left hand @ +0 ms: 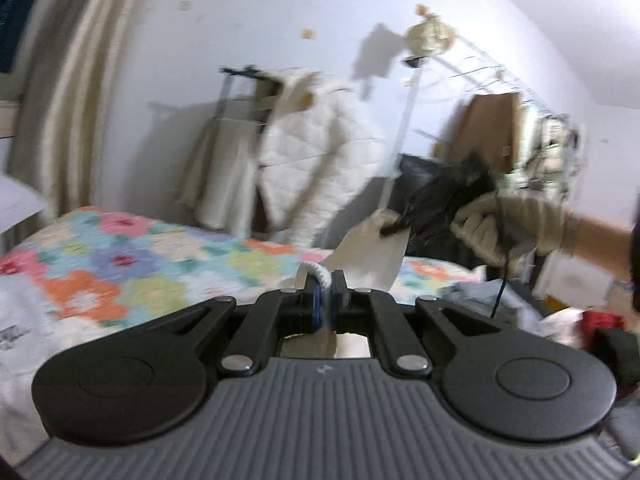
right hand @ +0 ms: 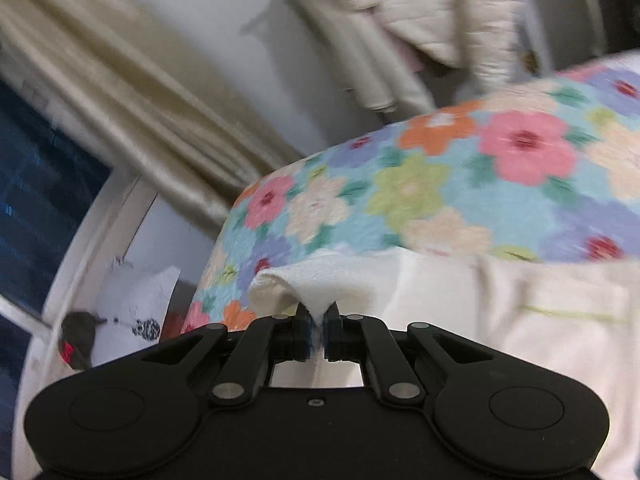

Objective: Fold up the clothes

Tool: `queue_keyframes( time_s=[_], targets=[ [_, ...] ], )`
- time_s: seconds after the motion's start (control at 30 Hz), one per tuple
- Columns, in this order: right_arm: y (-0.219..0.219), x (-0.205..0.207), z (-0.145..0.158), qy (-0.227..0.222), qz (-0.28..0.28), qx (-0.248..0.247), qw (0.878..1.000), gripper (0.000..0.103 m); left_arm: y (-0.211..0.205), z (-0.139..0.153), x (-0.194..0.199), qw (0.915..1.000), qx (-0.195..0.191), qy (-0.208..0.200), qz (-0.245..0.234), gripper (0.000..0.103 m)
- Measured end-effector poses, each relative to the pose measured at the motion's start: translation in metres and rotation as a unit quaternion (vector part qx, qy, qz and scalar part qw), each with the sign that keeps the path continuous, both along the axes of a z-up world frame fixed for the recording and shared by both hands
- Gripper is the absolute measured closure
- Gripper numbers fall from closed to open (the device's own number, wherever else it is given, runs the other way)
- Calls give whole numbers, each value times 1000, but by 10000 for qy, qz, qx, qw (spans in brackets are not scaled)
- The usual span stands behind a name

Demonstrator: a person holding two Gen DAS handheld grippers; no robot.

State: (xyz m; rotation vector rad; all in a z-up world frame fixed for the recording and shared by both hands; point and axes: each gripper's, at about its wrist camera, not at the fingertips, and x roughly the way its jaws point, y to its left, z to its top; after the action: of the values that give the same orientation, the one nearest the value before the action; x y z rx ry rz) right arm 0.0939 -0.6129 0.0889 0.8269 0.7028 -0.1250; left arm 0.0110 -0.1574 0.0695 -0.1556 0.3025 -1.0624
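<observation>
Left gripper [left hand: 325, 280] and right gripper [right hand: 318, 316], jaws closed, each pinch an edge of the cream garment [right hand: 540, 320], lifted above the floral bed [right hand: 460, 184]. The cloth looks soft, light and limp; corners or hems offer the surest hold.

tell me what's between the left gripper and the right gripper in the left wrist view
The cream garment spans from the left gripper to the right gripper.

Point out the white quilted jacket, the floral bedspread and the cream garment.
white quilted jacket [left hand: 316, 152], left wrist view, on its front panel.
floral bedspread [right hand: 460, 184], right wrist view, on its flowered top.
cream garment [right hand: 540, 328], right wrist view, on its flat spread.
</observation>
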Motion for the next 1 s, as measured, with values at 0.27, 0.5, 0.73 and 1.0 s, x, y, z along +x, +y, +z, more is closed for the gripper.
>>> queue_keyframes(
  time_s=[0.27,0.5,0.73,1.0],
  targets=[
    [-66,-96,-23,160,-581,-1027,9929,96,-76,-33,-53,9940,418,528,-865,98],
    [-86,-134,-79,760,-1099,-1183,9839,69,-116,-130,-31,9760,1283,1542,-849,98],
    [-10,-213,-53,163,-311,25,9994,58,-106,-126,-21,9764,892,1727,-941,98],
    [99,-307,-15,-320,-19,1465,9887,55,-82,-76,-35,9834,218,1464,-1054,98]
  ],
)
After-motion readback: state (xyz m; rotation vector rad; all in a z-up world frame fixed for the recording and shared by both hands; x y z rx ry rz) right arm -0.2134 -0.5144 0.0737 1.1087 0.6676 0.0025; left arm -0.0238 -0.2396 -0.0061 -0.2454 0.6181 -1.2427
